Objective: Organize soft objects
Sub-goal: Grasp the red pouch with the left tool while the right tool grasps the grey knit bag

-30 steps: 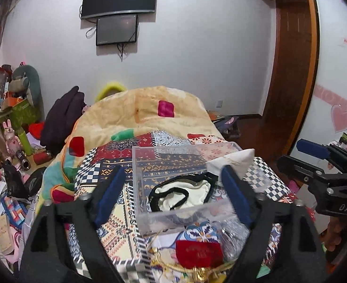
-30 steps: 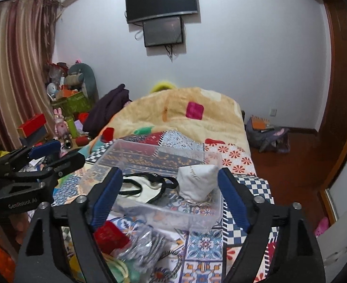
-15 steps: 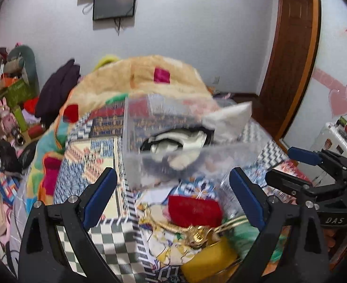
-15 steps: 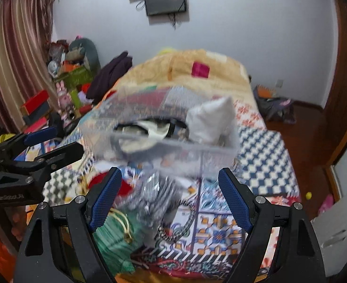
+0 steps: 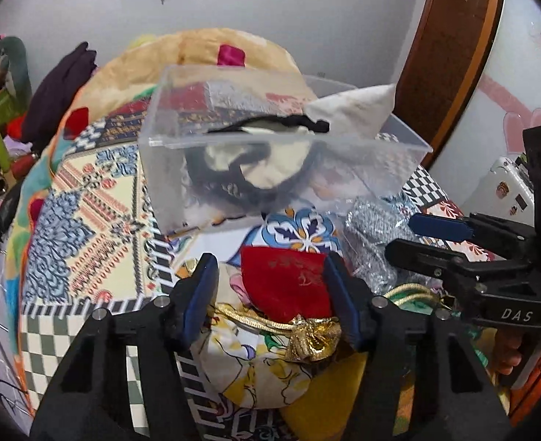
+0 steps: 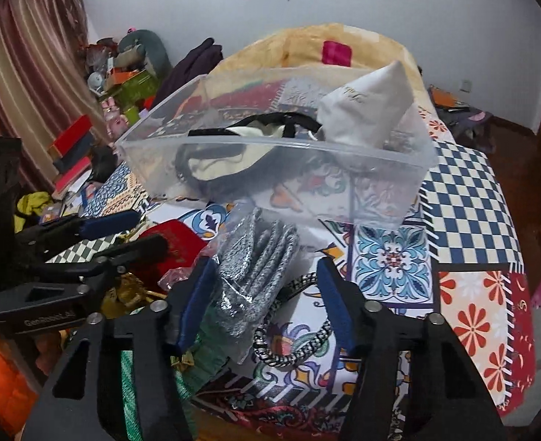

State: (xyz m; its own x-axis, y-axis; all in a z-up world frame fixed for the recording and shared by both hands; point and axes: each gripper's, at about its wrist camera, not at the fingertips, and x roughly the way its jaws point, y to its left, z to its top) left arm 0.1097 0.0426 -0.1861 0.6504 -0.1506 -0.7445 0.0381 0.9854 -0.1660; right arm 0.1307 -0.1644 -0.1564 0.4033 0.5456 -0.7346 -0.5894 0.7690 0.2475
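Note:
A clear plastic bin (image 5: 204, 169) (image 6: 160, 161) stands on the patterned bedspread and holds a cream pouch with black trim (image 5: 270, 161) and a white pouch (image 6: 365, 110). My left gripper (image 5: 270, 294) is open, its fingers on either side of a red velvet pouch (image 5: 288, 286) with a gold tie. My right gripper (image 6: 264, 294) is open, its fingers on either side of a grey knit item in a clear bag (image 6: 255, 257). A black-and-white braided cord (image 6: 299, 345) lies under it. A green fabric piece (image 6: 197, 360) lies at lower left.
The bed (image 6: 468, 191) runs away toward a white wall, with a folded beige blanket (image 5: 197, 55) behind the bin. Cluttered boxes and toys (image 6: 116, 84) stand left of the bed. A yellow item (image 5: 325, 397) lies under the red pouch.
Both grippers have moved down and forward toward the loose items in front of the bin, and their fingers have narrowed around the red pouch and the grey knit bag.

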